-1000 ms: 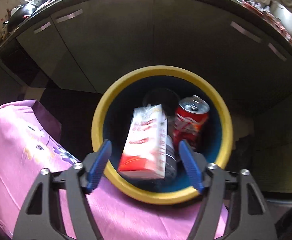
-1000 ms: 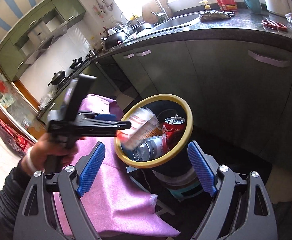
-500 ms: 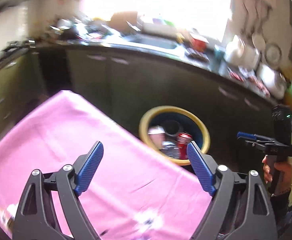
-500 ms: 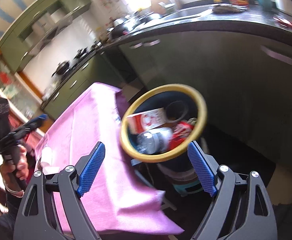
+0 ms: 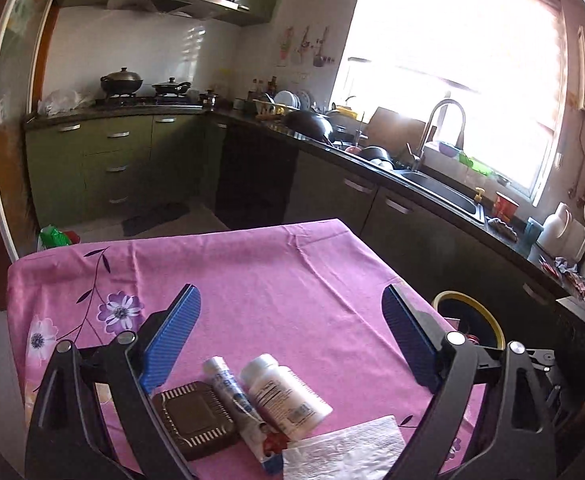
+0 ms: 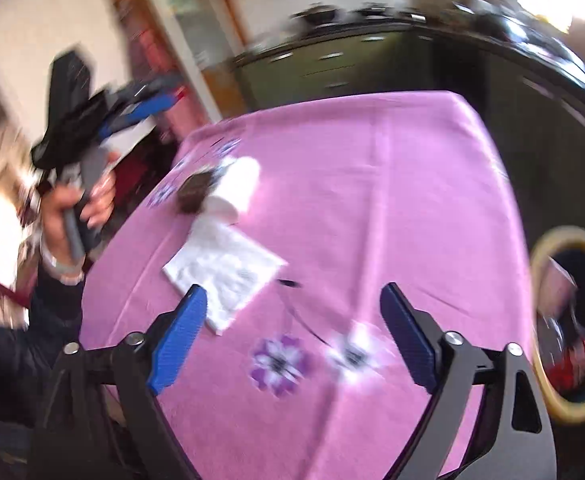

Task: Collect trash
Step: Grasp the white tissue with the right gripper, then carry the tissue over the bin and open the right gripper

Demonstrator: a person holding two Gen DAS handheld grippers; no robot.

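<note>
My left gripper (image 5: 288,304) is open and empty above the pink tablecloth (image 5: 272,276). Below it at the near edge lie a dark ridged lid (image 5: 194,416), a white tube (image 5: 232,390), a white pill bottle (image 5: 284,392) and a white paper napkin (image 5: 344,452). My right gripper (image 6: 292,300) is open and empty over the cloth (image 6: 372,180), near the napkin (image 6: 224,268) and bottle (image 6: 236,188). The yellow-rimmed bin (image 5: 468,316) stands beside the table's right edge; in the blurred right wrist view the bin (image 6: 544,320) holds trash, including a red can (image 6: 572,364).
Dark kitchen counter with sink (image 5: 440,192), faucet, dishes and green cabinets (image 5: 104,160) runs behind the table. The left gripper (image 6: 104,108) and hand show at the left in the right wrist view. A green bag (image 5: 54,236) lies on the floor.
Both grippers have swung away from the bin, back over the table. The carton dropped into the bin. The left gripper now looks over the remaining items at the table's near edge.
</note>
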